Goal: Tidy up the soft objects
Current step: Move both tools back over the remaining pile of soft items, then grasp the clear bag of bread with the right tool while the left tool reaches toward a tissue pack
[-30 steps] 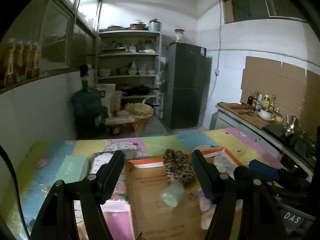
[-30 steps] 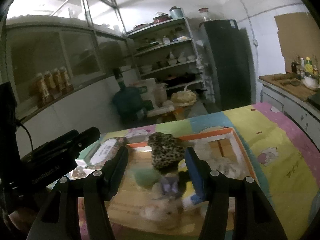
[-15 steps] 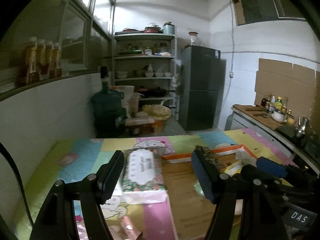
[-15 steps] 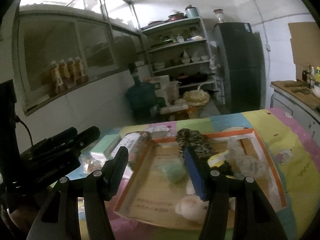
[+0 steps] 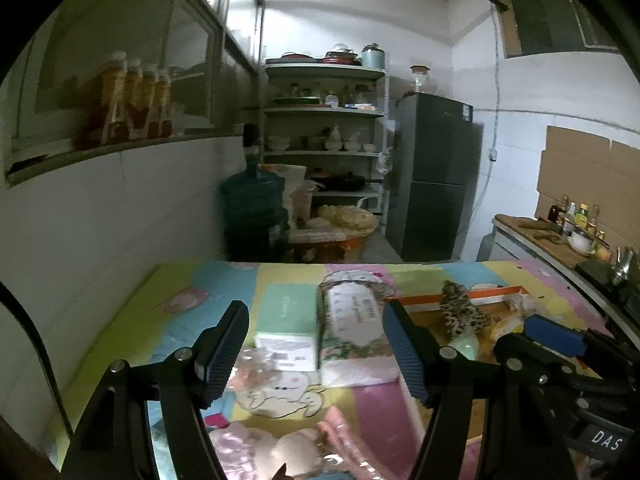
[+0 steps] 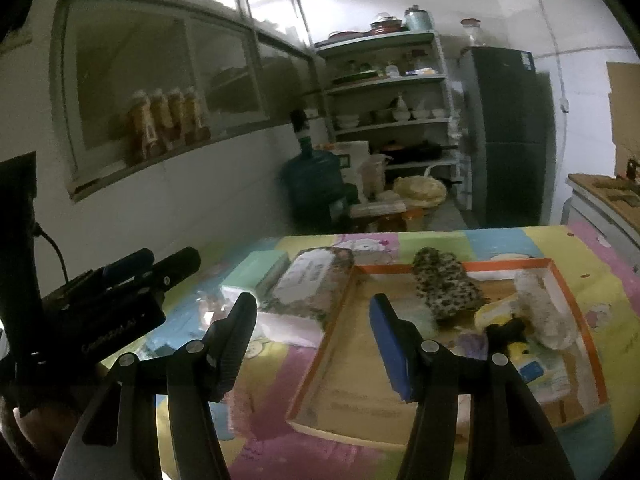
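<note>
On the table covered with a pastel patchwork cartoon cloth (image 6: 500, 244), both views have swung left over the last second. A second ago the shallow orange-rimmed cardboard box (image 6: 576, 312) filled the space between the fingers of each tool; now it sits off to the right, and the loose items outside it are framed instead.

The left gripper (image 5: 316, 354) has its jaws standing wide with nothing between them, and it now faces the floral-wrapped soft tissue pack (image 5: 352, 320) and the flat mint-green packet (image 5: 286, 310) just beside it. Crinkled clear plastic wrapping (image 5: 264, 362) lies nearer, and something pink and plush (image 5: 280, 448) shows at the bottom edge, too blurred to identify.

The right gripper (image 6: 312, 338) is likewise open and empty, straddling the box's left wall and the tissue pack (image 6: 312, 284).

Inside the box lie the leopard-print fuzzy pouch (image 6: 444, 284), a white fluffy piece (image 6: 536, 308) and a few smaller soft things.

The shift suggests attention has turned from what is already boxed to the items still outside, probably the tissue pack first.
</note>
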Tool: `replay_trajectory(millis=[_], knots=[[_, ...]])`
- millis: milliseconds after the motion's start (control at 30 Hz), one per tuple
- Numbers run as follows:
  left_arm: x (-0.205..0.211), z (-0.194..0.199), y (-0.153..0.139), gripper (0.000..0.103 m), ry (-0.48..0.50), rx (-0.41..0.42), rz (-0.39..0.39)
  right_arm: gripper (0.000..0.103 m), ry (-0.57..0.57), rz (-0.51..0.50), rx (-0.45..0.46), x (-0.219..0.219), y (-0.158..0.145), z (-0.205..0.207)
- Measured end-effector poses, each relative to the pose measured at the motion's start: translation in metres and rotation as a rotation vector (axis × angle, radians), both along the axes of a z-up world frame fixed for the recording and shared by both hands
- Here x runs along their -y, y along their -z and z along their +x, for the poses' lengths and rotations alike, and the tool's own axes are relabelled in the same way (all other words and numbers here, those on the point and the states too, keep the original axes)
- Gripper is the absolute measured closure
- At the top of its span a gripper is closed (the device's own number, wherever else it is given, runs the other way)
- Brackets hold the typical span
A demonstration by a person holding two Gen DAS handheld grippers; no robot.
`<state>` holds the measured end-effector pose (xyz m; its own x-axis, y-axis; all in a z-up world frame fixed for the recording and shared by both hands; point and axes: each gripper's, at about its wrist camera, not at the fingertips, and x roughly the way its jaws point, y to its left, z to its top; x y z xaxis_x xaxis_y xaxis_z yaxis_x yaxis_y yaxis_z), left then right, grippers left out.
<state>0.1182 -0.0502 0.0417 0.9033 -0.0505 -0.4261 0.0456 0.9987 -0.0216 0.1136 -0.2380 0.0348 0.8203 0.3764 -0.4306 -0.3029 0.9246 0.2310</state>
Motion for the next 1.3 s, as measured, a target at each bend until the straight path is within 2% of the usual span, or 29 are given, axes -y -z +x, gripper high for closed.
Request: replay_trajectory(millis=[267,533,967,1100,1300], knots=[[-0.037,-0.008,0.006,0.034,-0.053,-0.007,-0.006,0.043,-0.048,-0.016,-0.008,-0.029,0.005,0.000],[-0.091,-0.019,0.013,0.034,-0.144,-0.005,-0.041,0.043,-0.100,-0.048,-0.022,-0.064,0.009,0.003],[-0.157,-0.037,0.043,0.034,-0.234,-0.043,-0.084,0.043,-0.165,-0.097,-0.063,-0.110,0.024,0.009],[-0.171,-0.040,0.053,0.034,-0.247,-0.062,-0.103,0.043,-0.222,-0.127,-0.076,-0.132,0.026,0.019],[-0.183,-0.046,0.062,0.034,-0.256,-0.080,-0.118,0.043,-0.373,-0.187,-0.137,-0.175,0.034,0.045]])
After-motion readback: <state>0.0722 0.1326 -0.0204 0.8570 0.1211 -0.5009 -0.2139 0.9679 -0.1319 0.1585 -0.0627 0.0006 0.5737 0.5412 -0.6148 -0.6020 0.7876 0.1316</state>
